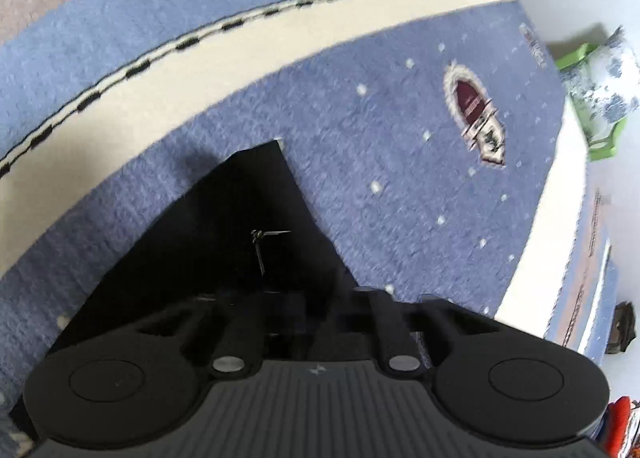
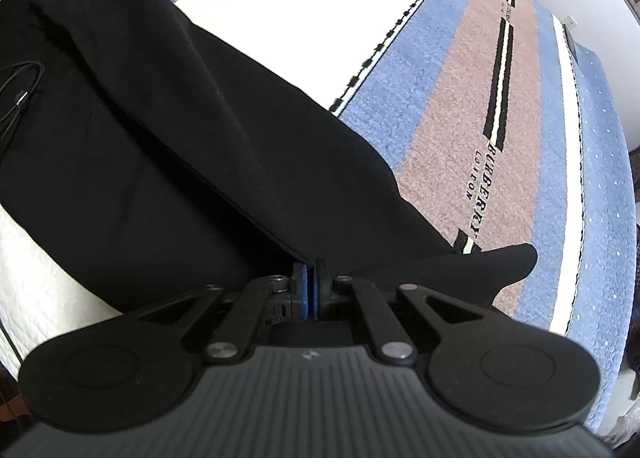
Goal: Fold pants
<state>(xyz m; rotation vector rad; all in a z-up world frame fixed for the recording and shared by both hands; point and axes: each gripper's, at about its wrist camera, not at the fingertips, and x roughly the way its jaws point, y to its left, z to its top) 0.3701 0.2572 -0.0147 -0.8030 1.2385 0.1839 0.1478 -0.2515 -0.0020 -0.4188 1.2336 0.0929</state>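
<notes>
Left wrist view is motion-blurred; the left gripper [image 1: 280,294] has its fingertips lost against black cloth, black on black, so the pads themselves cannot be made out, though the linkage arms sit drawn in and the jaws read as closed. Whether cloth is actually caught between them I cannot tell. The cloth there is a pointed corner of the pants [image 1: 256,218], lying on the blue field of the blanket [image 1: 360,162] with a short loose thread on it, near the cream stripe; its lower part is cut off behind the gripper body. Right gripper [image 2: 311,272]: blue pads [image 2: 304,290] pressed together, pinching a hem edge of the pants [image 2: 168,130] right at the tips. From there the garment runs away toward the blanket's far left corner as one long black leg with a lengthwise fold line, over the white band; its far end is cut off at the frame edge. A small flap of it sticks out to the right, toward the pink lettered stripe [image 2: 480,138]. A thin black cable [image 2: 22,86] lies on the cloth at the left edge. Both grippers point steeply downward at the bedding. A green box [image 1: 596,106] sits beyond the blanket's far edge, blurred.
</notes>
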